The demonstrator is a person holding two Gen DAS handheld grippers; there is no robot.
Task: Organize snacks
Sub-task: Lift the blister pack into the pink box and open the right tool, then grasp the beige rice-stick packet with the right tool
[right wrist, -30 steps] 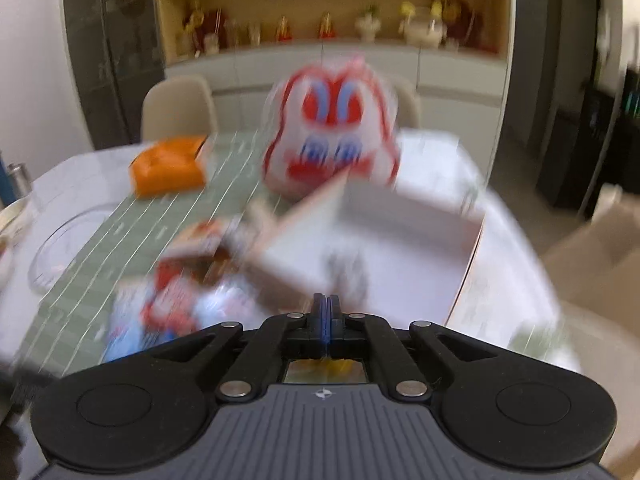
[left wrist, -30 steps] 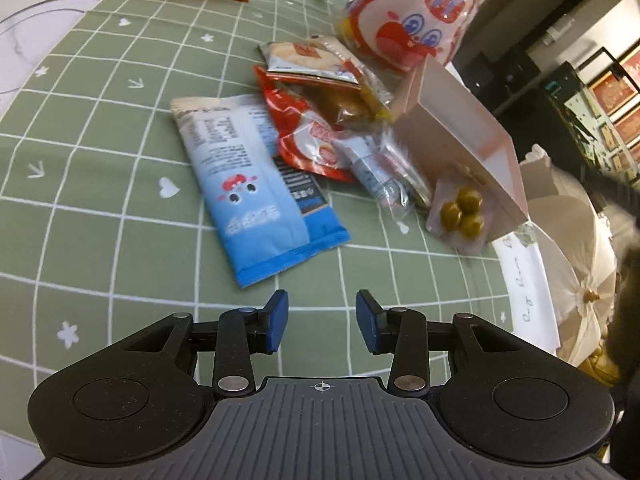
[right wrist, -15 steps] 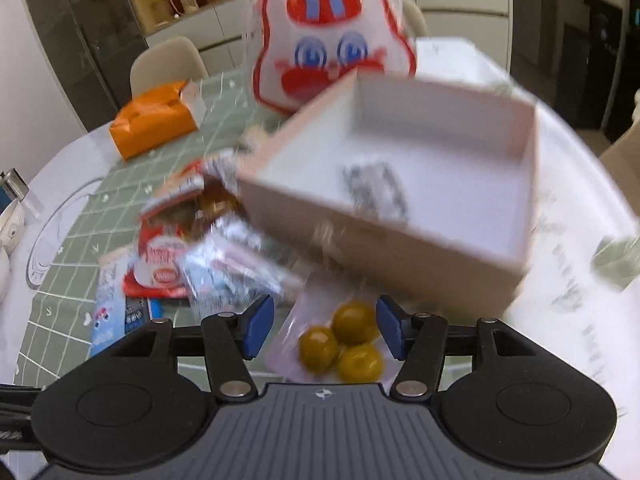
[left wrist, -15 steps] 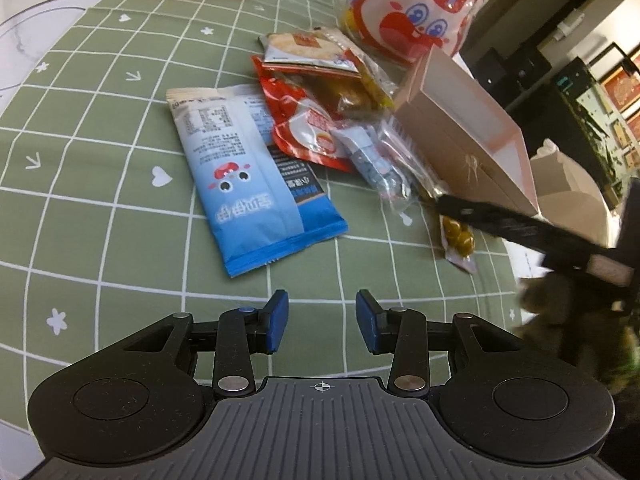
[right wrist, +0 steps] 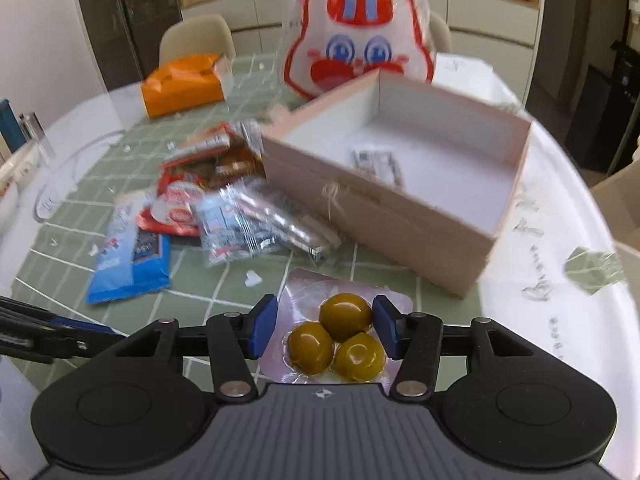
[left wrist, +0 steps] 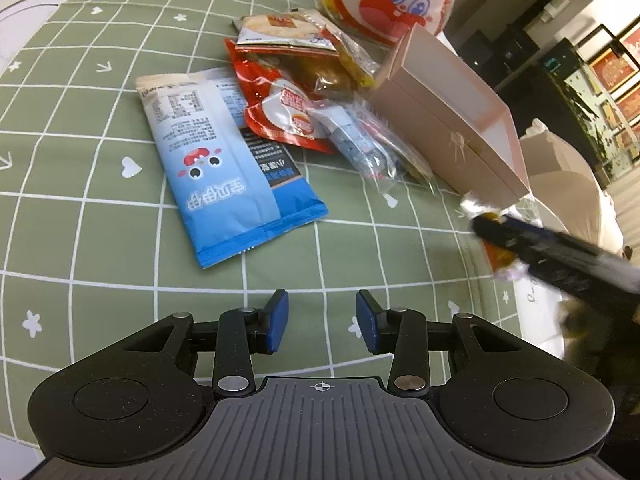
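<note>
A clear pack of three green olives (right wrist: 335,342) lies on the green mat, between the open fingers of my right gripper (right wrist: 325,328). Just beyond it stands an open pink box (right wrist: 404,176) with a small packet inside. Left of the box lie a blue snack bag (left wrist: 224,160), a red packet (left wrist: 280,108) and clear wrapped snacks (left wrist: 360,144). My left gripper (left wrist: 322,322) is open and empty over the mat, short of the blue bag. The right gripper shows blurred at the right of the left wrist view (left wrist: 560,256), over the olive pack.
A large rabbit-face bag (right wrist: 360,36) stands behind the box. An orange pack (right wrist: 184,84) lies at the far side of the mat. A glass bowl (right wrist: 60,184) is at the left. The round white table edge (right wrist: 592,280) curves right. Chairs stand beyond.
My right gripper opened from shut, moved down and forward, and now straddles the olive pack. My left gripper moved a little closer to the blue bag and stayed open.
</note>
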